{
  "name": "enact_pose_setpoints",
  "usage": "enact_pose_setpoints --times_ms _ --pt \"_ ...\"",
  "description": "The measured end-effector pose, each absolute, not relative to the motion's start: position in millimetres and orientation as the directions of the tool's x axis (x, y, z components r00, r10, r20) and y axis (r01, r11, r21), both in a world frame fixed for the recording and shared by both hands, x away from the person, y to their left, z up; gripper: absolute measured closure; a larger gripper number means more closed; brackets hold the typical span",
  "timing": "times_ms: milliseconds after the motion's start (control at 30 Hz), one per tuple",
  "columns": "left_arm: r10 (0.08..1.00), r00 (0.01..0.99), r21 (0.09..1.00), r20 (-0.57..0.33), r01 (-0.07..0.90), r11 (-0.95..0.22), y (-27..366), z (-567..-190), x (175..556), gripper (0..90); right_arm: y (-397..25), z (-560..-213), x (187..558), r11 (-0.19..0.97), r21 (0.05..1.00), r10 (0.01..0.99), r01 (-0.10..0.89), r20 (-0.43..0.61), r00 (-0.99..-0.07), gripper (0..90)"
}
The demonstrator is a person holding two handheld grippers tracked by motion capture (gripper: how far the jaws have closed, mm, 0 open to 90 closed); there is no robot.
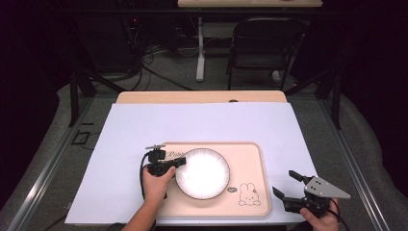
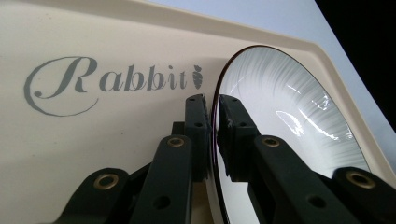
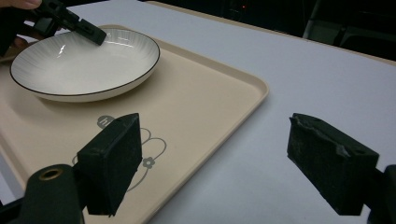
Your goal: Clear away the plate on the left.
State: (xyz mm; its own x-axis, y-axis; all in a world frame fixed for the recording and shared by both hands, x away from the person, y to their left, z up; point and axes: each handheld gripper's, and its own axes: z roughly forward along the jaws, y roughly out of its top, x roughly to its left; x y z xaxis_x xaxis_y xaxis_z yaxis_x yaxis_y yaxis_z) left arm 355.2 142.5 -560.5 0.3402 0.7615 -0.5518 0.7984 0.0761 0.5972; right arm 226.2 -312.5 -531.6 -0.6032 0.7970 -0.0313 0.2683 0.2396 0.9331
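Left gripper [image 1: 179,161] clenched on the left rim of the white ribbed plate [image 1: 203,173], 1 jaw inside, 1 outside, apparently to lift or shift it. Plate sits on the beige rabbit tray [image 1: 250,159]. Right gripper [image 1: 286,186] released, idle off the tray's right corner. Tray lies on a white sheet [image 1: 192,120] covering the table; dark room, folding chair [image 1: 264,43] behind.

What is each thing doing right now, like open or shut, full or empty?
Left gripper: shut on the plate's rim, one jaw inside, one outside.
Right gripper: open, holding nothing, beside the tray.
Plate: empty, right way up, on the tray.
Tray: flat on the white mat, carrying the plate.
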Motion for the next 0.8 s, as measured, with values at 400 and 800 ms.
enact_pose_setpoints --times_ms 400,800 --pt "0.762 0.327 0.611 -0.559 0.783 0.112 149 -558 355 71.9 -313 -532 227 0.236 0.933 0.798 0.271 -0.028 -0.601 17.3" --pt "0.762 0.332 0.642 -0.556 0.754 0.140 151 -549 352 55.6 -313 -532 227 0.231 0.934 0.799 0.272 -0.023 -0.601 17.3"
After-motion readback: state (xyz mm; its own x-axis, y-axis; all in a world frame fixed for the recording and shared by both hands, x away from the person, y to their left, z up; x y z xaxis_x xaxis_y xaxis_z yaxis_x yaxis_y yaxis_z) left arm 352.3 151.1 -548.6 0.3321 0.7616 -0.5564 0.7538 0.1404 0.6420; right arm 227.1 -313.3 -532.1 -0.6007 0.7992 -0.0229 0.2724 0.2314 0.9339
